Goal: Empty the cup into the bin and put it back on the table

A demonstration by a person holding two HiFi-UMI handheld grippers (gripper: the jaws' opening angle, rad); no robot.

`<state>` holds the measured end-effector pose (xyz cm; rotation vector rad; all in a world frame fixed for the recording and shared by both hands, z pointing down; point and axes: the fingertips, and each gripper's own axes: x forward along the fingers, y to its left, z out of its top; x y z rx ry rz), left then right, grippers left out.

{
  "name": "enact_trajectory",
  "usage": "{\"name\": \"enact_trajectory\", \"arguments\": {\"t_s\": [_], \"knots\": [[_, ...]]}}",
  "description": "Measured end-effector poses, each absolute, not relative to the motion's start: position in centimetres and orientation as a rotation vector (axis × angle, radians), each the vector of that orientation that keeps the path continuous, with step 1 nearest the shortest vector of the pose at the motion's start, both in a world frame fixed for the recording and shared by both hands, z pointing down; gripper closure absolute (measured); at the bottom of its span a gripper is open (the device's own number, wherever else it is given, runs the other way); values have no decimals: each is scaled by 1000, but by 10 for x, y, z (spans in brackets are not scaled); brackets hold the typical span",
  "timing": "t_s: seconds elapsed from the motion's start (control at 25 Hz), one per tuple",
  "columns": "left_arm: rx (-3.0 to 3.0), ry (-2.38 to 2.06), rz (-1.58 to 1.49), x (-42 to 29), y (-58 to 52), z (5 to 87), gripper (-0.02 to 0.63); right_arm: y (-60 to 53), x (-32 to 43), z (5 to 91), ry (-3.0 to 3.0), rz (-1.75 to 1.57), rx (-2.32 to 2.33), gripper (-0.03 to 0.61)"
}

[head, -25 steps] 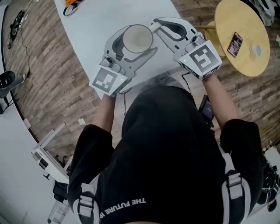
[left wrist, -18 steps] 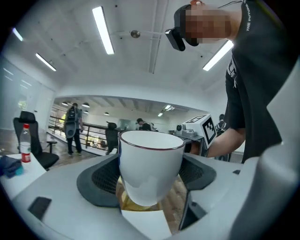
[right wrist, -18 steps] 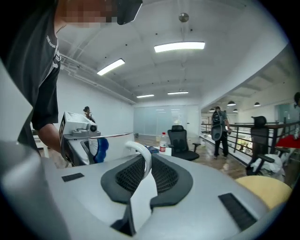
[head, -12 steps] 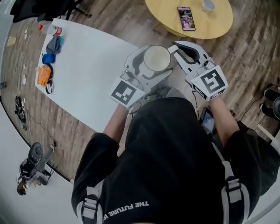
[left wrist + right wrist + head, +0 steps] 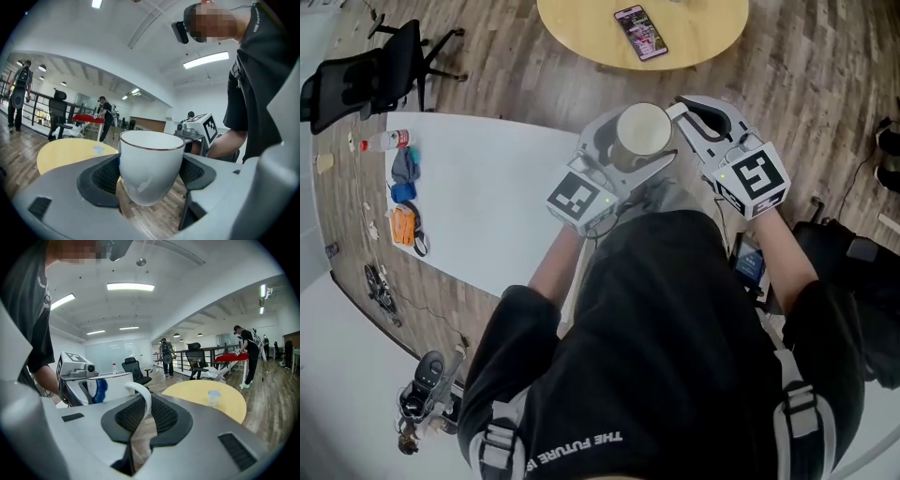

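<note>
A white cup [image 5: 642, 131] with a dark rim is held upright in the air above the wooden floor, just past the white table's [image 5: 487, 197] edge. My left gripper [image 5: 630, 150] is shut on the cup's body, and its black pads [image 5: 105, 176] press both sides of the cup [image 5: 151, 164]. My right gripper [image 5: 686, 111] is shut on the cup's white handle [image 5: 143, 397], which is pinched between its mesh pads [image 5: 166, 420]. What the cup holds cannot be made out. No bin shows in any view.
A round yellow table [image 5: 647, 33] with a phone [image 5: 639, 30] stands just beyond the cup; a small clear cup [image 5: 213, 397] sits on it. The white table carries cloths and a bottle [image 5: 384, 142] at its far end. A black chair [image 5: 366, 75] stands at the upper left. People stand far off.
The person has turned with the cup. It hung over the white table and now hangs over the floor near the round table. Both grips are unchanged.
</note>
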<state>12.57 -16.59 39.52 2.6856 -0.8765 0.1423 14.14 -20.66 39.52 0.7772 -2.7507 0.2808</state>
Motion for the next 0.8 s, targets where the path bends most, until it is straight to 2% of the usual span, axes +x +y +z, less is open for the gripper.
{"name": "enact_trajectory", "arguments": {"t_s": [0.48,0.8], "knots": [[2216,-606,202,159,-162,528,238,-199,178,542,-2375,798,695,526],[2092,-544,236,169,-154,575,238,-190,187,592,-2259,893,674,526]]}}
